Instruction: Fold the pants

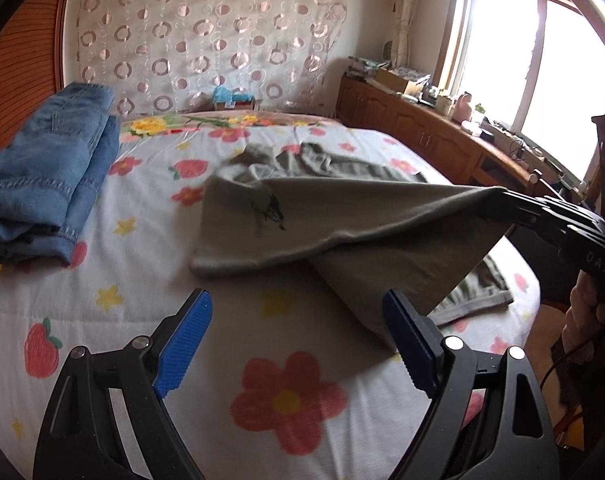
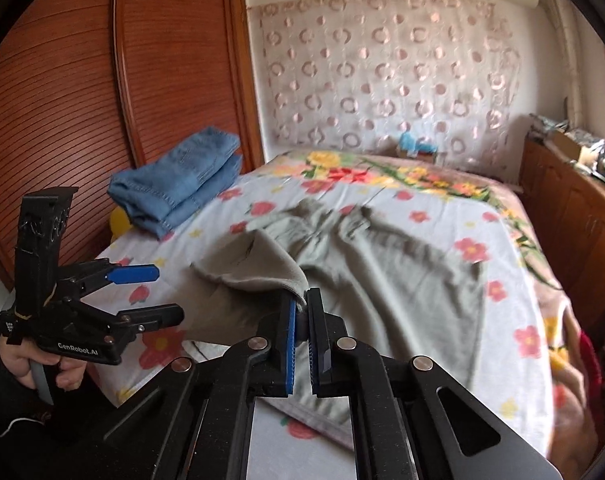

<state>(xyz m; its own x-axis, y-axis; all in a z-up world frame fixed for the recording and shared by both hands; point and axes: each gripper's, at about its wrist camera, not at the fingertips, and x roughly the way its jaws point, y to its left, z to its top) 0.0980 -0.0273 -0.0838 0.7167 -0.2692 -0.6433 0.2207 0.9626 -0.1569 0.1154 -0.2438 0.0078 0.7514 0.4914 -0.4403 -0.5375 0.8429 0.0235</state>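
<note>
Grey-green pants (image 2: 382, 272) lie spread and rumpled on the flowered bedspread (image 2: 482, 216). My right gripper (image 2: 300, 300) is shut on a fold of their near edge and holds it off the bed. In the left wrist view that raised cloth (image 1: 342, 216) stretches like a tent from the right gripper (image 1: 498, 196) down to the bed. My left gripper (image 1: 296, 300) hovers open over the bedspread just in front of the lifted flap, its blue pads (image 1: 186, 344) holding nothing. From the right wrist view the left gripper (image 2: 166, 294) sits left of the pants, held by a hand (image 2: 34, 364).
Folded blue jeans (image 1: 50, 176) are stacked at the bed's far left corner, by a slatted wooden wardrobe (image 2: 62, 100). A wooden cabinet (image 1: 422, 128) with clutter runs along the right under a bright window (image 1: 522, 60). A patterned curtain (image 2: 382, 72) hangs behind the bed.
</note>
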